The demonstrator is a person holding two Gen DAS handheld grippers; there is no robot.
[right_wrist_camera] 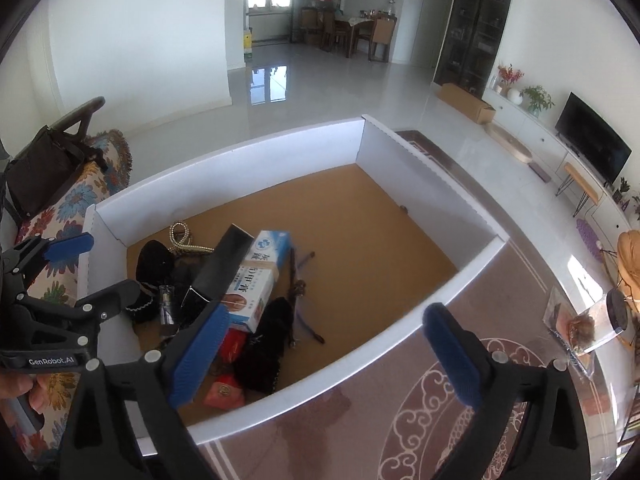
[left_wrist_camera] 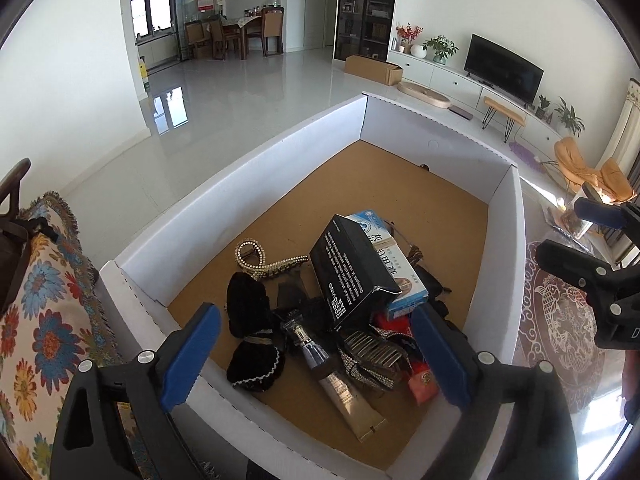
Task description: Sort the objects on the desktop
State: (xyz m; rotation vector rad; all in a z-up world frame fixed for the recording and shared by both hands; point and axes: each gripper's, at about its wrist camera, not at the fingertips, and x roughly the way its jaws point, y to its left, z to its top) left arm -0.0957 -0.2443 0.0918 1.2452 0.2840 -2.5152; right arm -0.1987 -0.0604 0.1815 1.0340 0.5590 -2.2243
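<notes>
Left claw is hanging wide open and empty above the near end of the white box; your right claw is also gaping, holding nothing, over the box's rim. Sorted items are lying heaped just ahead of both claws: black carton leaning on the blue-white carton, gold tube below. Risk: you are crowding the pile, and a nudge may topple the leaning carton.

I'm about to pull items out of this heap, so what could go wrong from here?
The black box leans on the blue-and-white box atop the pile; tugging anything beneath may topple both. The rhinestone chain and hair claw lie tangled with black fabric, so one grasp by the open left gripper could drag several things.
</notes>
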